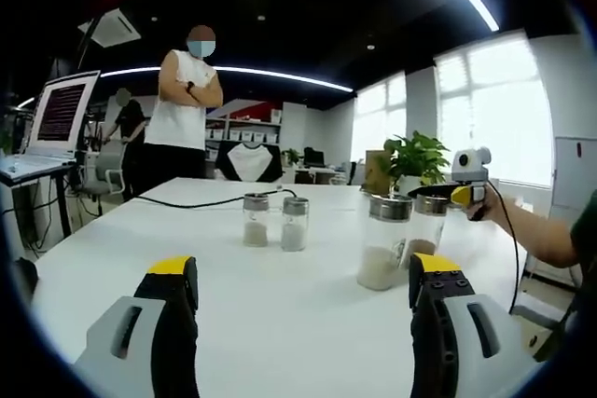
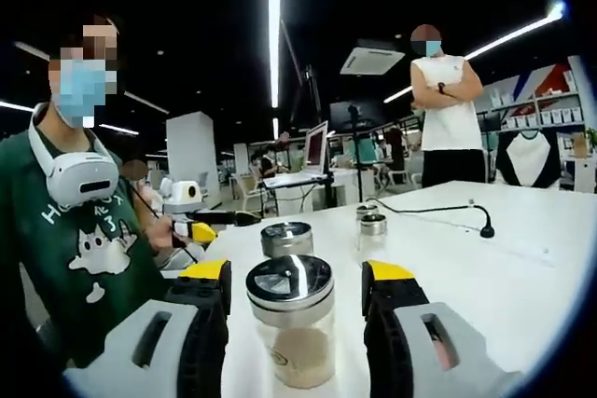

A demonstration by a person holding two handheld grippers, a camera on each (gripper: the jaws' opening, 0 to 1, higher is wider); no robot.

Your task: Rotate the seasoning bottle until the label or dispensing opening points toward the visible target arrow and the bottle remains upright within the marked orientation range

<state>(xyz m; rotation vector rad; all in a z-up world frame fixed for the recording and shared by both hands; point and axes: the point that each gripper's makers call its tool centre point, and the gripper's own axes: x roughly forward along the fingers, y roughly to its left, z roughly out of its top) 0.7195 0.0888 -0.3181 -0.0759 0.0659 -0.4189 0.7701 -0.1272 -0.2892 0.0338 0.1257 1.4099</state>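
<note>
Right gripper (image 2: 295, 300) has its yellow-tipped jaws wide apart either side of a clear glass seasoning bottle with a chrome lid (image 2: 291, 319), not gripping it; it stands upright on the white table (image 2: 522, 258). Left gripper (image 1: 303, 291) gapes open, holding nothing, near the same bottle (image 1: 383, 241).

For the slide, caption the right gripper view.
Right gripper open around a steel-lidded seasoning bottle on the white table.

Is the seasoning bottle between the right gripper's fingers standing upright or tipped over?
Upright. The seasoning bottle stands on the white table with its metal lid on top and powder settled level at the bottom, between the right gripper fingers.
</note>
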